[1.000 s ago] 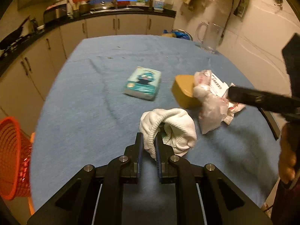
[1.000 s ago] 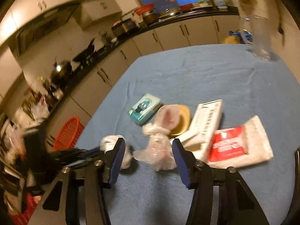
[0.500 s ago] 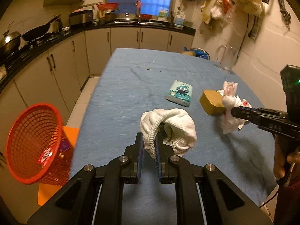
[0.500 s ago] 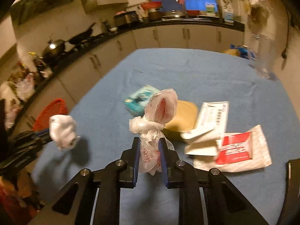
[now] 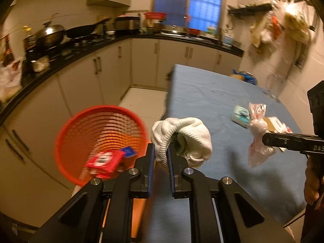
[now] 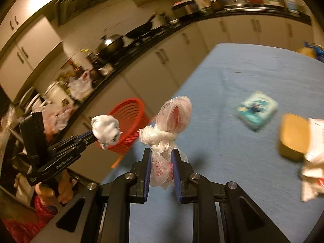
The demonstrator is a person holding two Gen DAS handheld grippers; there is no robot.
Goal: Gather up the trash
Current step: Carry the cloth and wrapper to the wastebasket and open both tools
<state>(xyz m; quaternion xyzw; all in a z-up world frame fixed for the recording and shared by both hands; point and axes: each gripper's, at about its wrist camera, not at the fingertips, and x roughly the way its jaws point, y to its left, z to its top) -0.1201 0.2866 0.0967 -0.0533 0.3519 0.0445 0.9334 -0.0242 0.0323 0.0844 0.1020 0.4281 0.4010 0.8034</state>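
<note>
White cloth [image 5: 182, 139], bunched into a wad, was pinched between the fingers of the left gripper [image 5: 161, 162], held in the air off the table's edge, just beside the rim of the red basket [image 5: 81, 129]. From the right wrist view the same wad [image 6: 105, 128] sat in front of the basket [image 6: 129, 117].

Knotted plastic bag [image 6: 168, 133], clear with red print, was clamped in the right gripper [image 6: 162, 170], blue-lined fingers pressed onto its lower part, knot and puffed top standing above them. It hung over the table, near the edge on the basket side. In the left wrist view the bag [image 5: 257, 139] dangled from the tip of the right gripper [image 5: 267, 139].

Basket stood on the floor between the table and the cupboards [image 5: 89, 85]. Inside it lay a red packet [image 5: 104, 161] with a blue scrap beside it.

Table [image 6: 232, 125] was covered in blue cloth. Lying on it, well apart from both grippers: a teal pack [image 6: 257, 109], a yellow sponge-like block [image 6: 293, 137] just beside it, and white wrappers [image 6: 312, 172] touching the block at the right edge. All three were blurred.

Farther out: dark counter with a wok [image 5: 83, 30] and a lidded pot [image 5: 50, 33], blue-lit window [image 5: 188, 6] at the back.
</note>
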